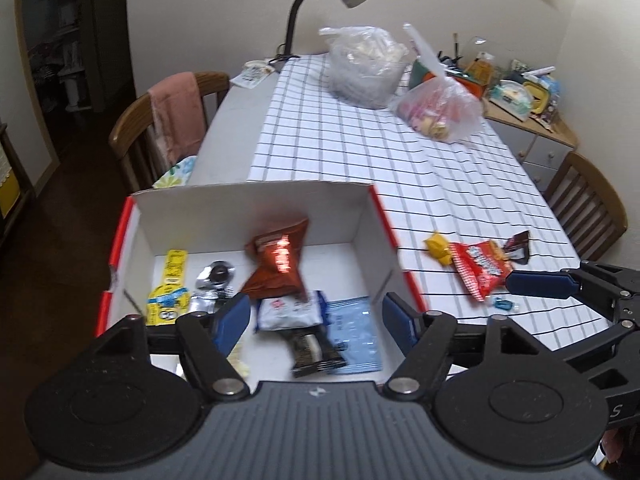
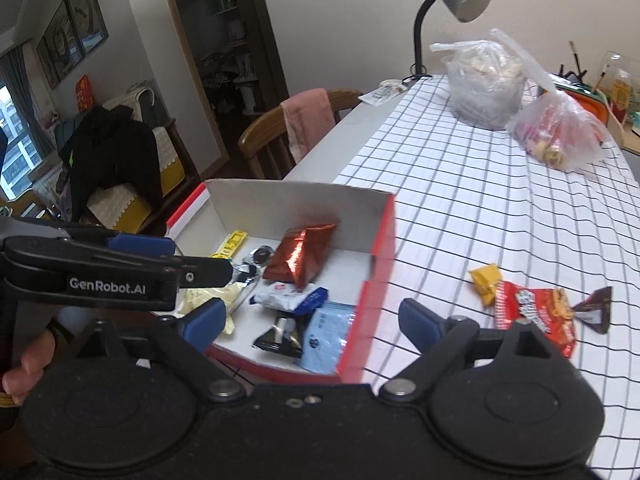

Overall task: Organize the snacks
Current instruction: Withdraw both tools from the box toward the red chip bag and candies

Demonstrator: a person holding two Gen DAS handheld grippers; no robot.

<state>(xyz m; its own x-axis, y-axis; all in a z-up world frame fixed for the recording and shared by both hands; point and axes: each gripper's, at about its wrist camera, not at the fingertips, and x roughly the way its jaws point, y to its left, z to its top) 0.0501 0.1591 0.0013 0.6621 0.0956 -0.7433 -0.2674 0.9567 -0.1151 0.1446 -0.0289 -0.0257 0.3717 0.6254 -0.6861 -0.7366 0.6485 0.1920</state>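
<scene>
box (image 1: pixel 372 232) walls fence the piled snacks (image 1: pixel 280 272); open from above. checked cloth (image 1: pixel 360 148) beyond lies bare up to the two plastic bags (image 1: pixel 400 80).

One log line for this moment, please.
left gripper: open, empty | right gripper: open, empty | brown packet: in box | red packet: on tablecloth

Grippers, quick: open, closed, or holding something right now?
Left gripper: open, holding nothing, above the box.
Right gripper: open, holding nothing.

The right gripper (image 2: pixel 310 322) hangs wide open above the red box (image 2: pixel 376 240) (a shiny brown packet (image 2: pixel 302 258) lies inside, among others).
</scene>
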